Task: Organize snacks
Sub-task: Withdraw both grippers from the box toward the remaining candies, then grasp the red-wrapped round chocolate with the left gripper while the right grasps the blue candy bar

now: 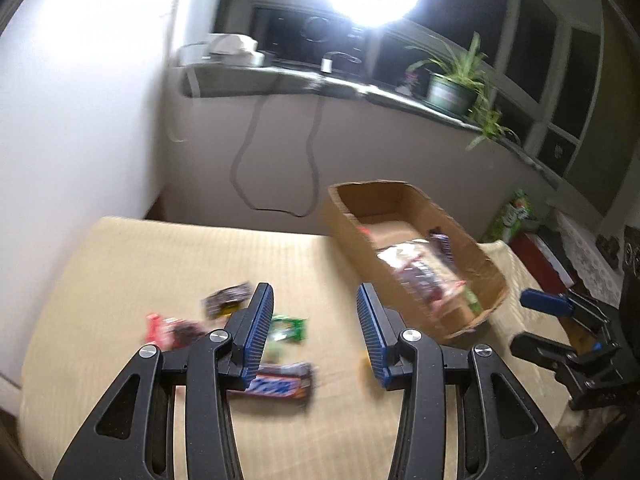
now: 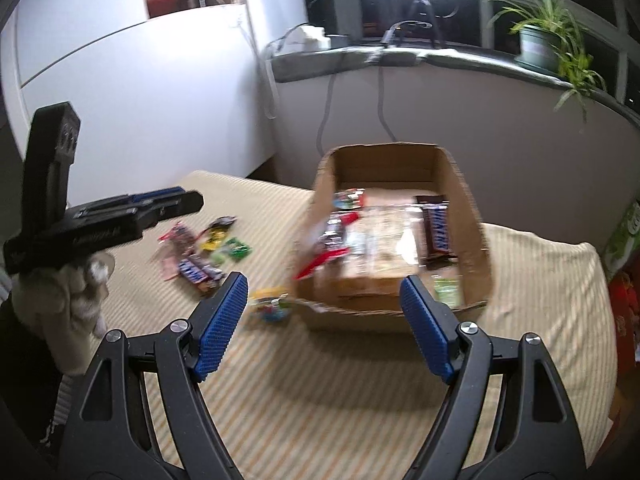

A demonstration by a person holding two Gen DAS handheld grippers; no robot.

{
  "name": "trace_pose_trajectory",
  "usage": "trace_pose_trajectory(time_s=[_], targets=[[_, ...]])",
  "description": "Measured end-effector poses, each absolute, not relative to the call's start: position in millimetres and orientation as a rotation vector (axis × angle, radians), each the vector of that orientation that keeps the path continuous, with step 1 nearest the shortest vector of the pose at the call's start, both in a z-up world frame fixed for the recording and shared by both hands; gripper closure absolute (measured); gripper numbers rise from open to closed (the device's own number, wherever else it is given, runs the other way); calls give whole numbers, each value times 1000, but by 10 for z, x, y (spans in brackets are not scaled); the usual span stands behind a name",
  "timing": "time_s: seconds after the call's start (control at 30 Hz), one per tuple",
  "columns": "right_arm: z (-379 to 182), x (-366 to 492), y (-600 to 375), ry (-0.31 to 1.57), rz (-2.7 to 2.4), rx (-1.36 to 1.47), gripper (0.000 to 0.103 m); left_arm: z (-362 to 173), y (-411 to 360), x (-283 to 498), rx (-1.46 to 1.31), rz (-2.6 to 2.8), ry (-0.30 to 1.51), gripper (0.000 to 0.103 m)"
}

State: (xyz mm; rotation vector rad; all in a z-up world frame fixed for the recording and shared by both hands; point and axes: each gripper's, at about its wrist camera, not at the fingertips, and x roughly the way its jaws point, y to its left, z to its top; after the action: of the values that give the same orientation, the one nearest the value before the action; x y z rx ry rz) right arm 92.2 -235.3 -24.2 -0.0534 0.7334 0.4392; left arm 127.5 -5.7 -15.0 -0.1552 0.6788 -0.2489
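Left wrist view: left gripper (image 1: pixel 316 332) has its jaws spread wide with nothing between them, above the table (image 1: pixel 160 256).
Right wrist view: right gripper (image 2: pixel 324 320) has its jaws spread wide and empty, in front of the box (image 2: pixel 476 240).
Box: open cardboard, on the striped cloth at the far right part of the table.
Box contents: Snickers bar (image 2: pixel 438 236) along the right wall; clear packets (image 2: pixel 384 236) in the middle; red-trimmed wrappers (image 2: pixel 332 240) at the left; green packet (image 2: pixel 448 290) at the near right corner. Details blurred.
Loose snacks: a cluster left of the box, apart from it, with a Snickers (image 1: pixel 280 384), a green sachet (image 1: pixel 288 328), a red pack (image 1: pixel 168 330) and a dark pack (image 1: pixel 228 300).
Small sweet: colourful wrapper (image 2: pixel 272 304) just beside the box's near left corner.
Hand: white glove (image 2: pixel 60 304) grips the left tool's handle.
Background: plant (image 2: pixel 548 40) on the sill.
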Motion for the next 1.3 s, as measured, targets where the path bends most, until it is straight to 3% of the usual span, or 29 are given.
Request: trace_pose_trajectory(time_s=[0.4, 0.9, 1.0, 1.3], targets=[[-420, 817, -1610, 780, 584, -128, 22, -360, 813, 1039, -234, -86, 698, 61], [-718, 1044, -913, 859, 647, -222, 22, -667, 939, 1206, -233, -113, 774, 61], [-799, 1108, -783, 875, 650, -241, 22, -714, 882, 1275, -214, -131, 789, 50], [-1095, 1329, -566, 929, 633, -273, 22, -814, 651, 1532, -135, -188, 833, 39]])
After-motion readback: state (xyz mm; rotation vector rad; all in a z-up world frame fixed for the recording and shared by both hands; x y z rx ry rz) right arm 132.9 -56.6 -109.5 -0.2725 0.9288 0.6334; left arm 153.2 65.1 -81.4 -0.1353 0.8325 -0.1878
